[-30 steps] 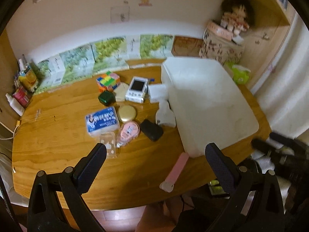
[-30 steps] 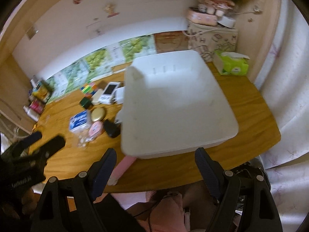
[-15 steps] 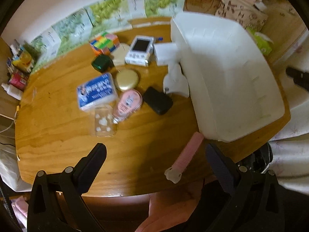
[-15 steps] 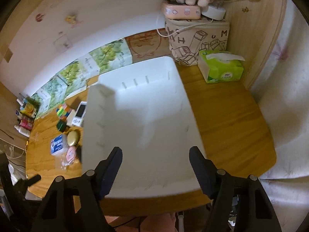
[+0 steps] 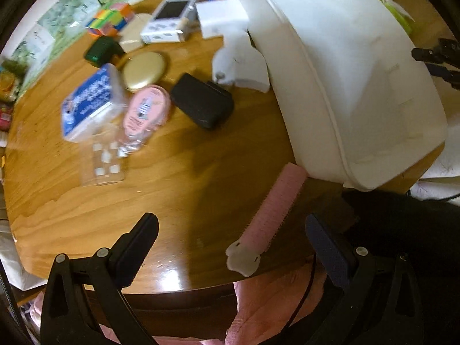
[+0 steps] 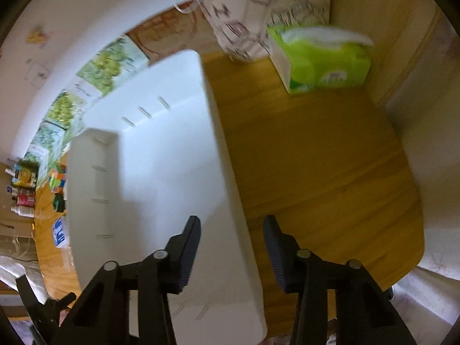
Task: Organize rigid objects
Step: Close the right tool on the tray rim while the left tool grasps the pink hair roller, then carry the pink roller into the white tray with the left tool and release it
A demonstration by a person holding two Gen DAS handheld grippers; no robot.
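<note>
A large white bin (image 5: 345, 86) stands on the wooden table (image 5: 172, 187). A pink comb (image 5: 276, 207) lies slantwise by the bin's near corner. My left gripper (image 5: 230, 224) hangs open just above the table edge, and the comb's white handle end sits between its fingers, untouched. Further back lie a black case (image 5: 204, 103), a pink oval dispenser (image 5: 146, 109), a gold compact (image 5: 143, 70), a blue packet (image 5: 89, 106) and a colour cube (image 5: 112, 20). My right gripper (image 6: 231, 221) straddles the right wall of the bin (image 6: 158, 172). Its jaws are closing, with gaps on both sides.
A green tissue box (image 6: 319, 60) and a patterned bag (image 6: 258, 14) stand at the back right. White boxes (image 5: 169, 20) crowd against the bin's left wall. A person's pink clothing (image 5: 273, 302) shows below the table's front edge. Bare wood lies right of the bin.
My left gripper has sunk toward the table and tipped downward, bringing the comb between its fingers. My right gripper has swung across the bin to its right wall and its jaws have narrowed.
</note>
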